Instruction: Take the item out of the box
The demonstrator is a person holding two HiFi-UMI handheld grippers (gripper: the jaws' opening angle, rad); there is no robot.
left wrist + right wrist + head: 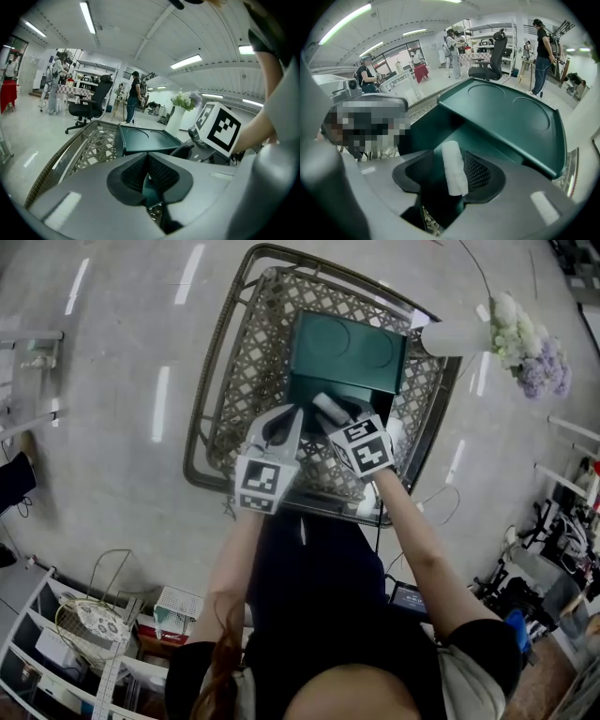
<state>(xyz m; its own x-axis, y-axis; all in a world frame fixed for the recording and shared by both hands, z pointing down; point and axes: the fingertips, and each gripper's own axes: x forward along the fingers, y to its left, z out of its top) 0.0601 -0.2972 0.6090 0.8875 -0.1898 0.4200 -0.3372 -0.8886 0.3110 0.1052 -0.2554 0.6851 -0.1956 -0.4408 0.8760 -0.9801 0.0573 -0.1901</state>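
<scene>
A dark green box stands in a wicker basket (234, 362), its lid (347, 351) tipped up and open; the lid also shows in the left gripper view (140, 138) and the right gripper view (511, 117). A white rolled item (452, 166) lies between the jaws of my right gripper (450, 158), just in front of the box opening. Those jaws stand wide; the roll leans by the right pad with a dark gap on its other side. In the head view the roll (330, 409) sits at the right gripper (339, 420). My left gripper (281, 424) is at the box's front left edge, pads (161, 176) closed on a green sliver.
A white vase (450, 334) with pale flowers (530, 348) stands beside the basket's far right corner. The basket rim (61, 159) rises around the box. Shelves and wire baskets (84, 624) are at lower left. Several people and an office chair (89, 105) are far behind.
</scene>
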